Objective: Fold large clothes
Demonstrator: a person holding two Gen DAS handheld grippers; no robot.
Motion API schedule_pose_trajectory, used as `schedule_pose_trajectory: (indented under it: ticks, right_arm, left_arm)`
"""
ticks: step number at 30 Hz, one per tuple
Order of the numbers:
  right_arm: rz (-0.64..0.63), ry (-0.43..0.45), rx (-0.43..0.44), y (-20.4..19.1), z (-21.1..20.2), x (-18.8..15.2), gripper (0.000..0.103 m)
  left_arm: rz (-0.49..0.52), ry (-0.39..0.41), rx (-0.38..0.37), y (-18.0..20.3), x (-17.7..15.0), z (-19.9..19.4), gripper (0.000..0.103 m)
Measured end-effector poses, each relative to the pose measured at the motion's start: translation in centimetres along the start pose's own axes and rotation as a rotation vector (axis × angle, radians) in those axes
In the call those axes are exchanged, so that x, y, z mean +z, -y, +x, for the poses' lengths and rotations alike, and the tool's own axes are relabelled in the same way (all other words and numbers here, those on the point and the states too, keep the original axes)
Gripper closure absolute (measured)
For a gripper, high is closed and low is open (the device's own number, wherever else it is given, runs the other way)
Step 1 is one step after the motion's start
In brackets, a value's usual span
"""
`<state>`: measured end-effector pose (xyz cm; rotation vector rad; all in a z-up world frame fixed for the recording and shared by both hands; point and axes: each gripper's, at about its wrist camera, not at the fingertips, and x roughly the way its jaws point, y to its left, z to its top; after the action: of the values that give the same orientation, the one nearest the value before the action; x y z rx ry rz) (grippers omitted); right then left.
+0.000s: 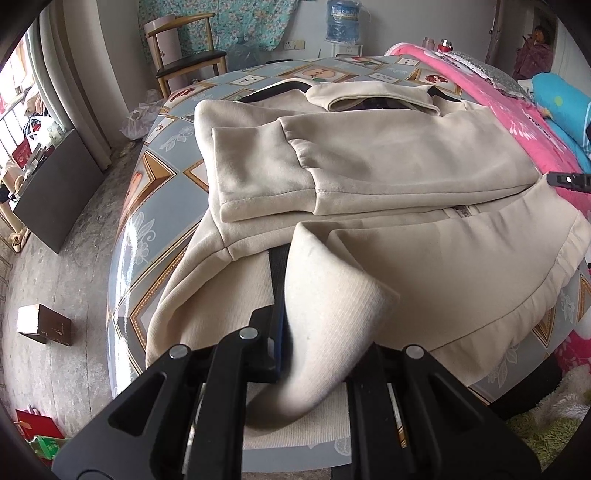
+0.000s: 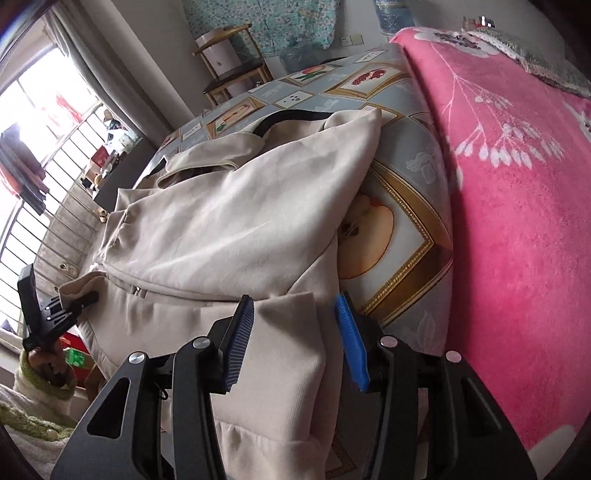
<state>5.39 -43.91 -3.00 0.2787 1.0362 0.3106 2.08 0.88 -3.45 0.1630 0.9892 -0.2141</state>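
Left claw sits at the bottom centre of its own view, pinched shut on a corner of the cream jacket's ribbed hem, the cloth bunched up and curling over the fingers. Right claw, low in its view, stands wide apart with its blue pads either side of the hem's other corner, gripping nothing yet. Most of the jacket lies flat on the patterned desk, sleeves crossed over the chest, filling the middle of both views. My worry is the lopsided hold: if the left side lifts before the right closes, the hem could skew and drag the folded sleeve out of place, and the slick cloth cover may let the whole garment slide toward the near edge. As for containers, a water jug stands at the top of the left view, seemingly partly full, and a small box on the floor at lower left looks shut, contents unseen.
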Motion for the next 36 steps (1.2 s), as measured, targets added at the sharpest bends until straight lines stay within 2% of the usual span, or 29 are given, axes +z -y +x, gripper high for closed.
schedule_pose_trajectory:
  ticks: [3, 10, 19, 23, 29, 36]
  right_arm:
    - [0.023, -0.028, 0.059, 0.7, 0.7, 0.3, 0.057]
    - [0.036, -0.067, 0.149, 1.3, -0.9, -1.3, 0.057]
    - [-0.005, -0.082, 0.176, 0.9, 0.6, 0.4, 0.057]
    - [-0.003, -0.103, 0.188, 1.1, 0.5, -0.1, 0.057]
    - [-0.019, -0.153, 0.247, 1.2, -1.2, -1.5, 0.057]
    - [-0.024, -0.178, 0.318, 0.8, -0.6, -0.7, 0.057]
  left_arm:
    - [0.002, -0.003, 0.007, 0.1, 0.1, 0.0, 0.093]
    - [-0.008, -0.009, 0.007, 0.0, 0.1, 0.0, 0.093]
    - [0.008, -0.014, 0.024, 0.3, 0.1, 0.0, 0.093]
    - [0.01, -0.014, 0.022, 0.3, 0.1, 0.0, 0.093]
    - [0.009, -0.012, 0.016, 0.3, 0.1, 0.0, 0.093]
    - [0.012, -0.008, 0.015, 0.3, 0.0, -0.1, 0.093]
